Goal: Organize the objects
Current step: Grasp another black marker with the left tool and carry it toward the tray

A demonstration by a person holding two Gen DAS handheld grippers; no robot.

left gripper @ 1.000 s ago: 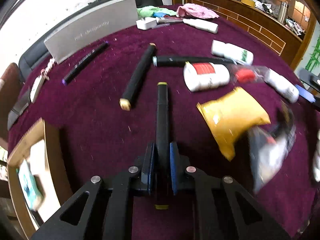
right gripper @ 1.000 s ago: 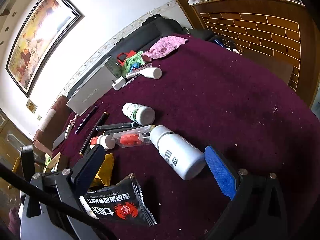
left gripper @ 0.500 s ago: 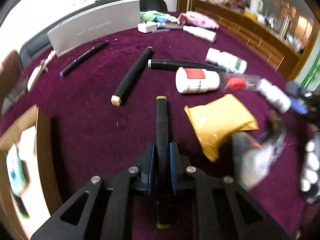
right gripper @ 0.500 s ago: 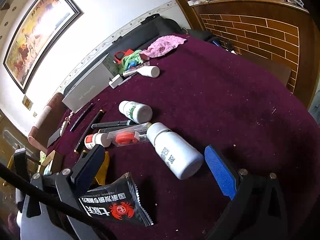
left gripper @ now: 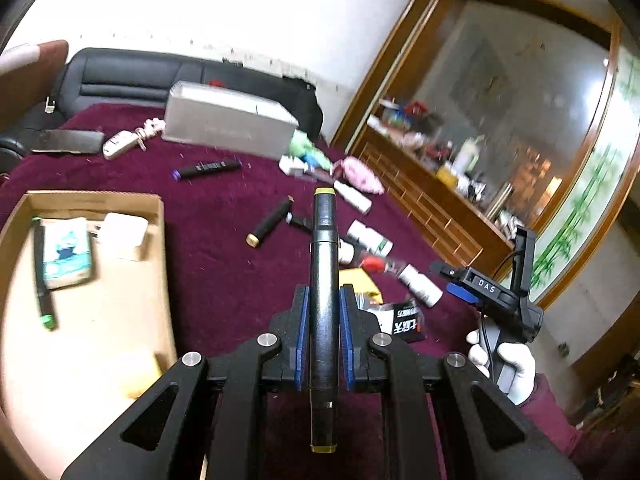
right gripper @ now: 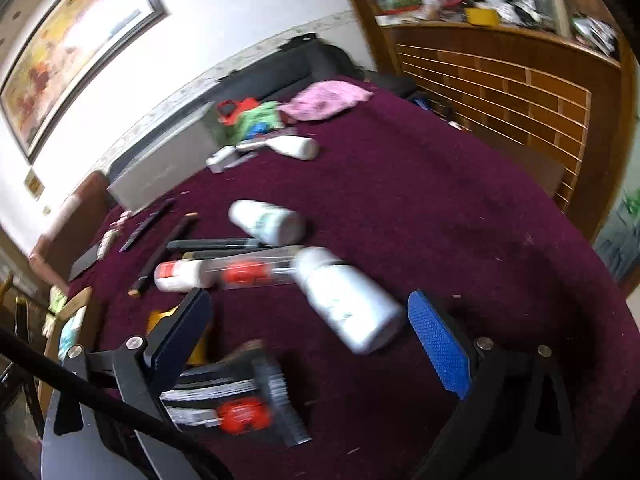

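Note:
My left gripper point(left gripper: 324, 312) is shut on a black marker with yellow ends point(left gripper: 324, 264) and holds it above the maroon table point(left gripper: 216, 272). A cardboard box point(left gripper: 160, 240) lies at the left, holding a tissue pack point(left gripper: 66, 252), a green-tipped marker point(left gripper: 42, 288) and a white block point(left gripper: 122, 236). My right gripper point(right gripper: 308, 328) is open over a white bottle point(right gripper: 348, 300) and a black snack packet point(right gripper: 236, 400). It also shows in the left wrist view point(left gripper: 460, 292).
On the table lie another black marker point(left gripper: 270, 222), a purple-tipped pen point(left gripper: 206, 169), white bottles point(right gripper: 266, 222), a clear tube with a red part point(right gripper: 252, 272), a yellow pouch point(left gripper: 360, 284), a grey box point(left gripper: 228, 124), a pink cloth point(right gripper: 324, 100). A wooden counter point(right gripper: 520, 88) stands right.
My left gripper has lifted the marker and swung left, so the cardboard box came into view. My right gripper has moved closer to the white bottle and the snack packet.

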